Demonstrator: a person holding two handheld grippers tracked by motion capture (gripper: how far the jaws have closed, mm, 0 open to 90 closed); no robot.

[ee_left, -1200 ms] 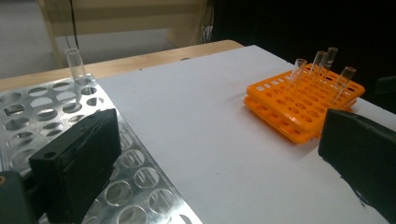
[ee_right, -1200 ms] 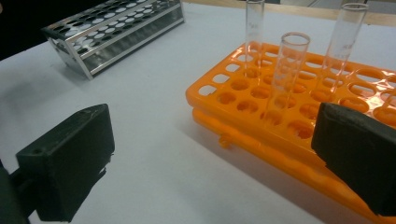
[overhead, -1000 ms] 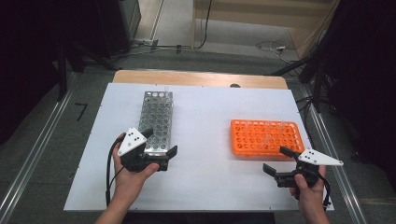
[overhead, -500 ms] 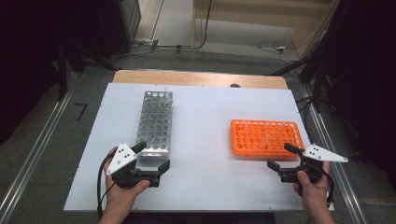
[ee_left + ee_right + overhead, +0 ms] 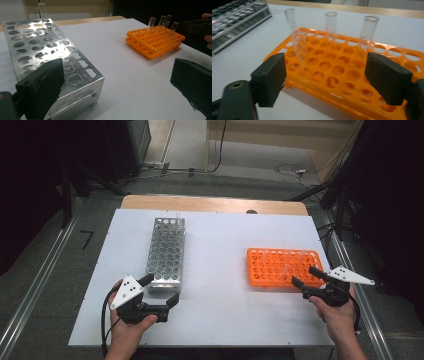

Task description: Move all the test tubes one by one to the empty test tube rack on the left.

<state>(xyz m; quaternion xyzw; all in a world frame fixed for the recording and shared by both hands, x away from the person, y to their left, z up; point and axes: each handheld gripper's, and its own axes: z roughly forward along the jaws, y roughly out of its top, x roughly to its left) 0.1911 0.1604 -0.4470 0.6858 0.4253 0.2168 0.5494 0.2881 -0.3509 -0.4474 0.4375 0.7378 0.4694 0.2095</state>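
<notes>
A silver metal rack (image 5: 166, 251) of round holes lies on the left of the white board, with one glass tube (image 5: 42, 11) upright at its far end. My left gripper (image 5: 162, 288) stands open at the rack's near end (image 5: 75, 82), jaws wide and nothing between them. An orange rack (image 5: 282, 266) on the right holds several clear tubes (image 5: 330, 25). My right gripper (image 5: 303, 275) is open at its near right corner. Its jaws have just been closing and frame the rack's front edge (image 5: 324, 82). The pads press on nothing.
The white board (image 5: 220, 310) rests on a wooden table whose edge (image 5: 215, 204) shows at the back. Metal rails (image 5: 35, 285) run along both sides, and cables lie on the floor behind. The other hand (image 5: 207, 37) shows at the far right of the left gripper view.
My left gripper has drawn back toward the front edge, off the metal rack's side to its near end. My right gripper has moved forward to the orange rack.
</notes>
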